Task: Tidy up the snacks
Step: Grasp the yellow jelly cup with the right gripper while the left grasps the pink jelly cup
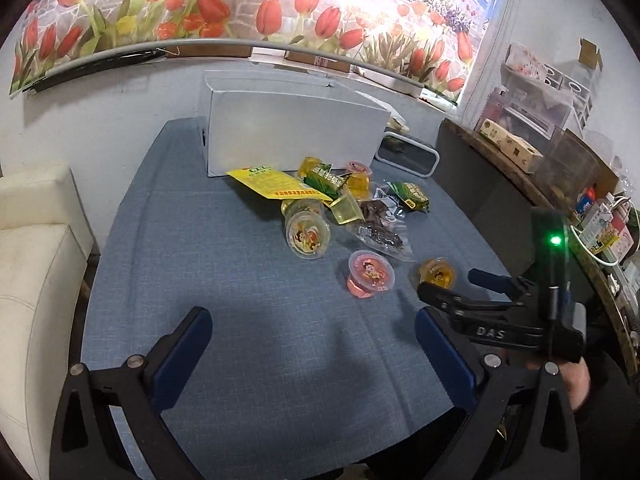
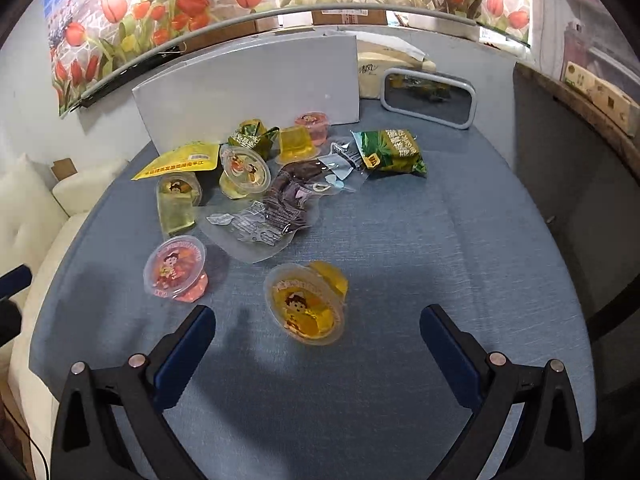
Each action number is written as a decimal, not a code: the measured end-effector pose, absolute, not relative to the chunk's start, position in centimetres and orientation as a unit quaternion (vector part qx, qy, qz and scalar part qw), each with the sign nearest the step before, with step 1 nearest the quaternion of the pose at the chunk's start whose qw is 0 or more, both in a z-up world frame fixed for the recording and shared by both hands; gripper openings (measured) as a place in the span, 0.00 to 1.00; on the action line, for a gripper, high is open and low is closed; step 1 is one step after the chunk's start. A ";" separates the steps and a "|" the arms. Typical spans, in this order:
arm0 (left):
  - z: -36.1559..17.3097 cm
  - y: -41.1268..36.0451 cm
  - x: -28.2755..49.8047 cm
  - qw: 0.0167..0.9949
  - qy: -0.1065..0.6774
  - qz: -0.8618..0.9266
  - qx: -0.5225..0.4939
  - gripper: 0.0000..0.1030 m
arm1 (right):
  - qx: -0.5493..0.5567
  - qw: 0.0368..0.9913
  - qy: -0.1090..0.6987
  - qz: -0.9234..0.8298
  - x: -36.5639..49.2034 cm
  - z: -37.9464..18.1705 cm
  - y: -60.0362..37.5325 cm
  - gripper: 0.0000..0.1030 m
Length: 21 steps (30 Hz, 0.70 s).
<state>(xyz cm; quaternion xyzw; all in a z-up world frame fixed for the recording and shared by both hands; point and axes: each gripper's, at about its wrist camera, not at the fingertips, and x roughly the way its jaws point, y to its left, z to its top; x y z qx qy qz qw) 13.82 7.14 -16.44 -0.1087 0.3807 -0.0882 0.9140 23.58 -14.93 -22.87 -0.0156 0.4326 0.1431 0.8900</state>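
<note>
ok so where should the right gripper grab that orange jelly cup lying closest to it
Probably across the cup body just behind the wide lid rim. The orange jelly cup lies tipped, lid toward the open right gripper, so come from above, one finger on each side.

Orange jelly cup [image 2: 306, 304] tipped, pink cup [image 2: 176, 268] apart, pile [image 2: 280, 168] perhaps overlapping

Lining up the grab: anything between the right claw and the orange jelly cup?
Nothing: in the right wrist view only bare blue tablecloth separates the open right claw from the orange jelly cup.

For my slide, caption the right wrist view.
Open right hand-held gripper approaching an orange jelly cup lying on the blue tablecloth.
</note>
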 end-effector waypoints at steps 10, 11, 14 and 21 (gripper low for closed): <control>-17.0 6.3 14.8 0.912 0.395 -0.070 -0.081 1.00 | -0.037 0.893 0.432 0.124 24.6 -23.4 -14.2 0.78; -17.1 6.2 14.9 0.912 0.397 -0.069 -0.078 1.00 | -0.036 0.887 0.440 0.136 24.8 -23.6 -14.1 0.52; -17.6 6.0 15.3 0.909 0.404 -0.071 -0.077 1.00 | -0.049 0.888 0.435 0.140 24.6 -23.6 -13.8 0.48; -18.8 4.3 18.1 0.898 0.425 -0.091 -0.068 1.00 | -0.024 0.892 0.421 0.162 23.7 -22.2 -14.9 0.48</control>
